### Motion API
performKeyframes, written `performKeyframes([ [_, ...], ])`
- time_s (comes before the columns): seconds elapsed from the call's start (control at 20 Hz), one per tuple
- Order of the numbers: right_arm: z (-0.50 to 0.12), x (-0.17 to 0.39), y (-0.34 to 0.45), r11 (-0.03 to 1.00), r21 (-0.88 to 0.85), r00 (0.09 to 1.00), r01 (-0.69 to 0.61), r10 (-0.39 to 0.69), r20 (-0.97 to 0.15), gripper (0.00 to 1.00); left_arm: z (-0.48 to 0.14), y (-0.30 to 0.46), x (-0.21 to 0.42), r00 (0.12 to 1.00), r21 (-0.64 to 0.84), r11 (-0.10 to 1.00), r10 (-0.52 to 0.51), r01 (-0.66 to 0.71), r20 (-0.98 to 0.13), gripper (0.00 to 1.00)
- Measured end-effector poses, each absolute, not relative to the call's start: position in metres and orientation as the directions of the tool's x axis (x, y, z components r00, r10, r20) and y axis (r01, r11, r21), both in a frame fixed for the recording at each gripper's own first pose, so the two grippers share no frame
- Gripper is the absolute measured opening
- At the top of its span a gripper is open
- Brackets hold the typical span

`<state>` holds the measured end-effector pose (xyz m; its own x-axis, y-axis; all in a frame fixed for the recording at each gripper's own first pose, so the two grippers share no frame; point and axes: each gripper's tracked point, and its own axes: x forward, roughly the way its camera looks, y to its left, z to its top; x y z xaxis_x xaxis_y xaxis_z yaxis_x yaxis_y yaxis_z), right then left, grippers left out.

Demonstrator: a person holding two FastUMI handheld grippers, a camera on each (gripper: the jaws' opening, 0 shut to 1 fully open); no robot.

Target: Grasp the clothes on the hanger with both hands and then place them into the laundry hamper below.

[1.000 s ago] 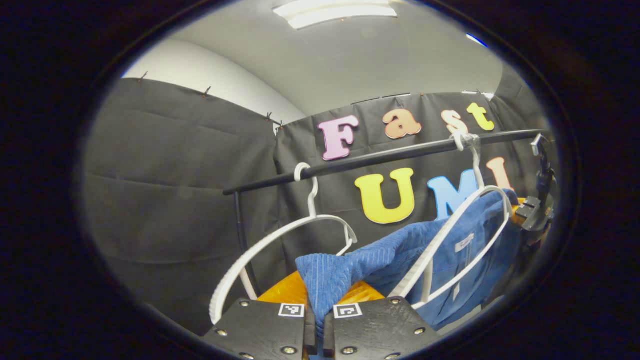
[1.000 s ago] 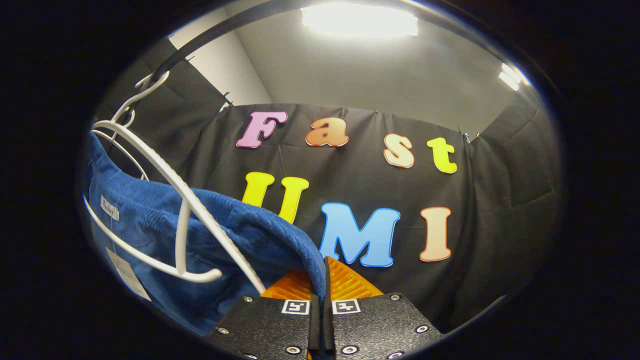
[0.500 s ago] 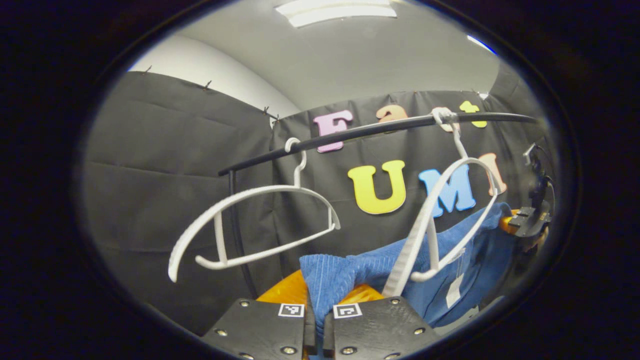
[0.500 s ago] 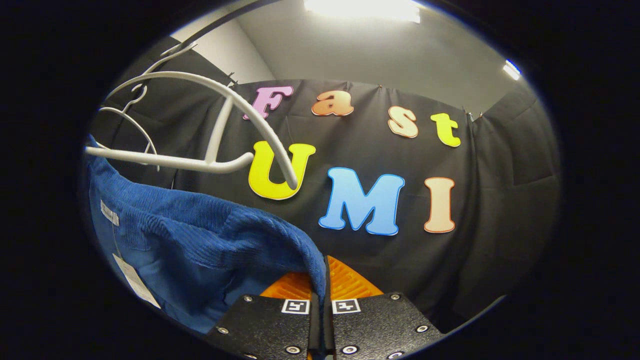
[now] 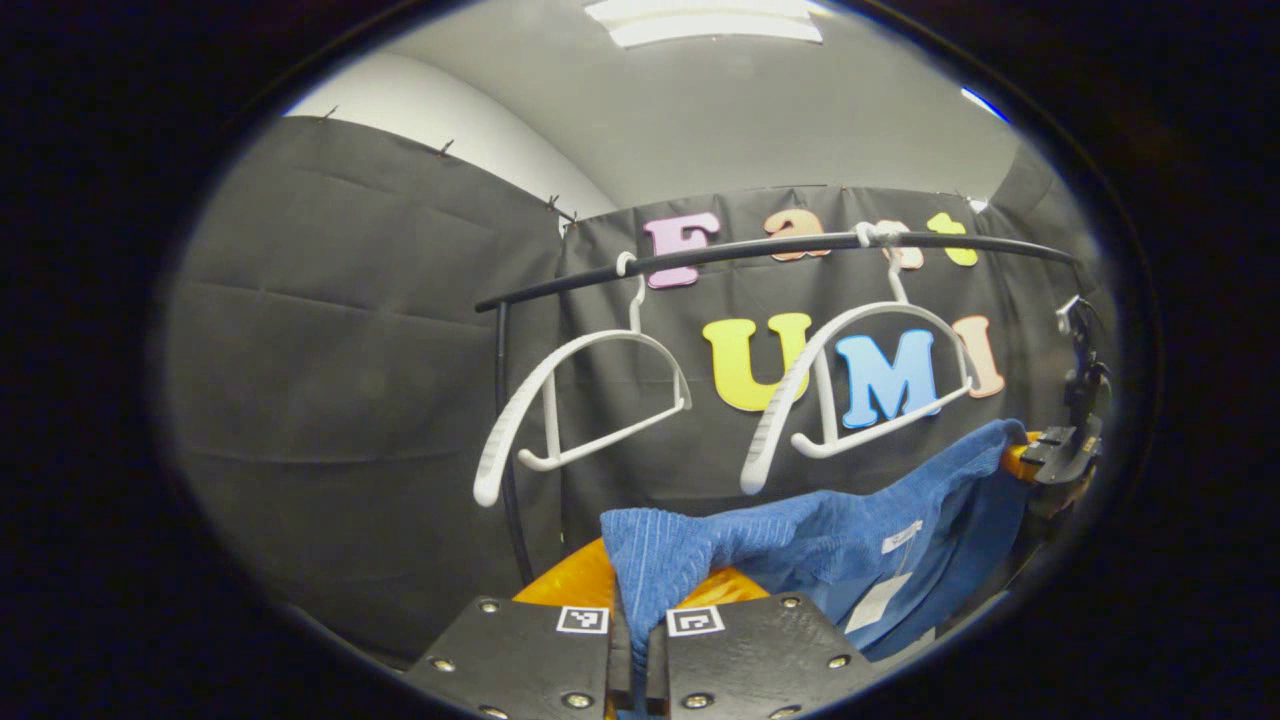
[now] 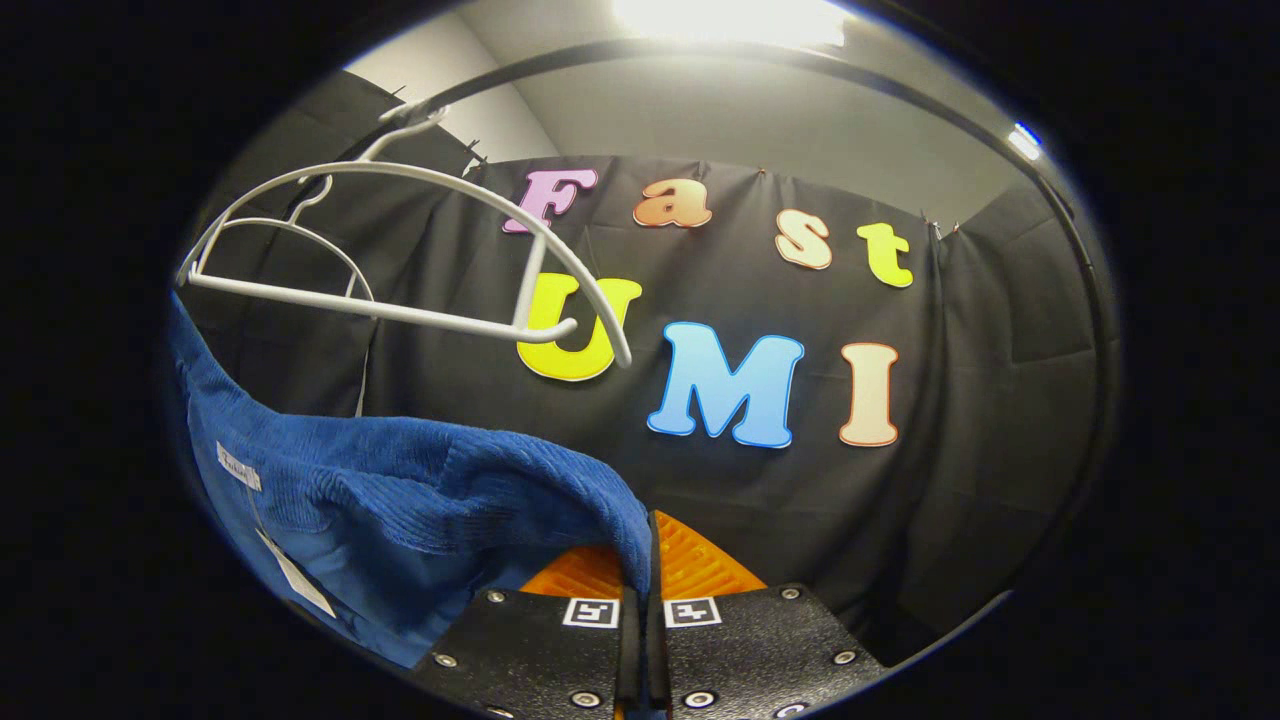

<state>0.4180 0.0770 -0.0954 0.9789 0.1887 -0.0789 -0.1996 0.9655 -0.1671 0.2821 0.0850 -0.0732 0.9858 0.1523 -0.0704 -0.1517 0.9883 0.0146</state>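
Observation:
A blue ribbed garment point(image 5: 840, 545) hangs stretched between my two grippers, clear of the hangers. My left gripper point(image 5: 630, 600) is shut on its left corner at the bottom of the left gripper view. At the far right of that view, my right gripper point(image 5: 1040, 460) pinches the other end. In the right gripper view, the right gripper point(image 6: 645, 570) is shut on the blue garment point(image 6: 420, 490), which drapes away to the left with a white tag point(image 6: 238, 466). Above the cloth, two bare white hangers point(image 5: 860, 385) point(image 5: 580, 400) hang on the black rail point(image 5: 760, 250).
The black rail point(image 6: 800, 70) arcs overhead in the right gripper view, with the nearer white hanger point(image 6: 400, 250) at upper left. A black upright post point(image 5: 505, 420) carries the rail's left end. Black cloth walls close in behind and on both sides.
The garment has come off the right-hand hanger, which has swung back up and hangs bare. Both grippers have pulled back and down with the cloth; the rail and hangers look farther off.

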Motion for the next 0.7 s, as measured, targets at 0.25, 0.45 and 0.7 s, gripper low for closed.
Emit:
performKeyframes([
  [0.25, -0.092, 0.355, 0.081, 0.970, -0.136, 0.977, -0.199, 0.185, -0.107, 0.02, -0.059, 0.070, 0.248, 0.995, -0.018, 0.996, 0.084, -0.085, -0.056, 0.05],
  [0.45, -0.075, 0.309, 0.088, 0.975, -0.096, 0.976, -0.201, 0.190, -0.106, 0.02, -0.034, 0.049, 0.230, 1.000, -0.041, 0.999, 0.013, -0.013, -0.011, 0.07],
  [0.7, -0.049, 0.246, 0.104, 0.976, -0.060, 0.977, -0.208, 0.204, -0.065, 0.02, -0.013, 0.023, 0.183, 0.994, -0.071, 0.992, -0.104, 0.105, 0.018, 0.07],
])
